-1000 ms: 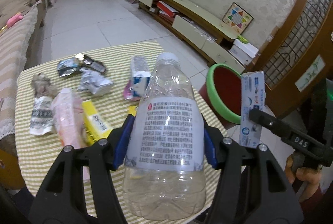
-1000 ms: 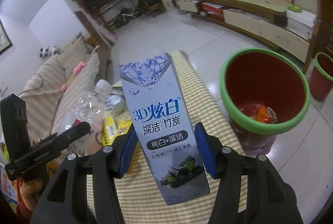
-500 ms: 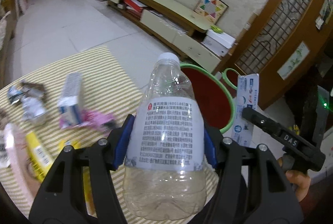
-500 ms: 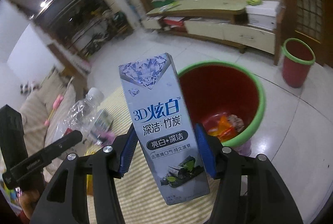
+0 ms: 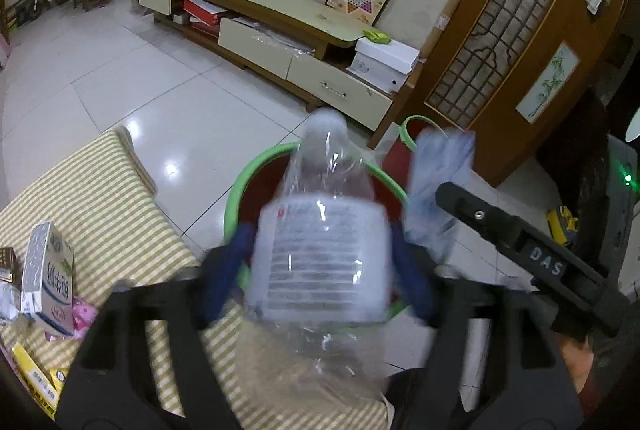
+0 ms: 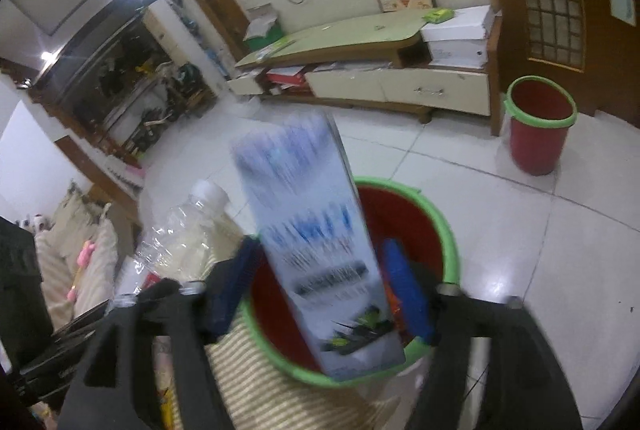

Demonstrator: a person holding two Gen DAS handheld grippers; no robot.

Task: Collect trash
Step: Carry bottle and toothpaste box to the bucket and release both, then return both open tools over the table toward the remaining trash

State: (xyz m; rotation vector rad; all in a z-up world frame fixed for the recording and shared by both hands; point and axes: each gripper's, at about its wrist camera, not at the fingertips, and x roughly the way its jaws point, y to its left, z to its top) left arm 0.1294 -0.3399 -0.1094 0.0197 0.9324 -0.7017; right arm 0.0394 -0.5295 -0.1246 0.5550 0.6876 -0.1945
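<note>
My left gripper [image 5: 320, 266] has its jaws spread; a clear plastic bottle [image 5: 320, 250] with a white label sits blurred between them, over the red bin with a green rim [image 5: 256, 166]. My right gripper [image 6: 320, 290] also has its jaws apart; a blue-white toothpaste box [image 6: 312, 238] sits blurred between them, tilted over the same bin [image 6: 444, 226]. A gap shows beside each item. The bottle also shows in the right wrist view [image 6: 188, 230], the box in the left wrist view [image 5: 440, 182].
The striped table [image 5: 100, 198] still bears a milk carton [image 5: 50, 270], a pink wrapper [image 5: 84, 314] and a yellow packet [image 5: 34, 374]. A second red bin [image 6: 538, 126] stands by the TV cabinet [image 6: 360, 70]. Tiled floor lies around.
Both grippers swung from above the table to over the bin. Their jaws have spread, and the bottle and the box now look blurred and loose between them.
</note>
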